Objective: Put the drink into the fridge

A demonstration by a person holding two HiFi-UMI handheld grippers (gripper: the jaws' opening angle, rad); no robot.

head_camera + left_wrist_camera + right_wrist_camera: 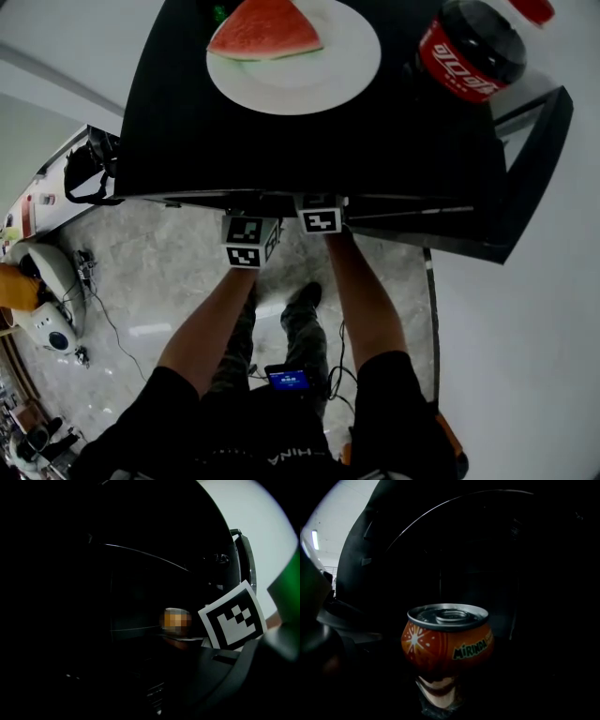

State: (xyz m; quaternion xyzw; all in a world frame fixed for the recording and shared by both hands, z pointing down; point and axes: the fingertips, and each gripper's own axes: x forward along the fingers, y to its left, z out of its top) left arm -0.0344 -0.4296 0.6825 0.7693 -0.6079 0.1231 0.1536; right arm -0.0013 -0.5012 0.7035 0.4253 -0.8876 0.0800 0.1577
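Two grippers reach in under the top edge of the black fridge (pixel 281 150); only their marker cubes show from the head view, left gripper (pixel 247 240) just beside right gripper (pixel 321 218). Right jaws hold an orange Mirinda can (pixel 447 641), upright, lid up, centred in the right gripper view with the dark fridge interior behind it. Left gripper view is nearly black: can't tell how its jaws stand or whether anything is between them. Only the right gripper's marker cube (pixel 232 620) is clear there. On the fridge top: white plate (pixel 347 70) with a watermelon slice (pixel 264 30), cola bottle (pixel 473 47) well apart at the right corner.
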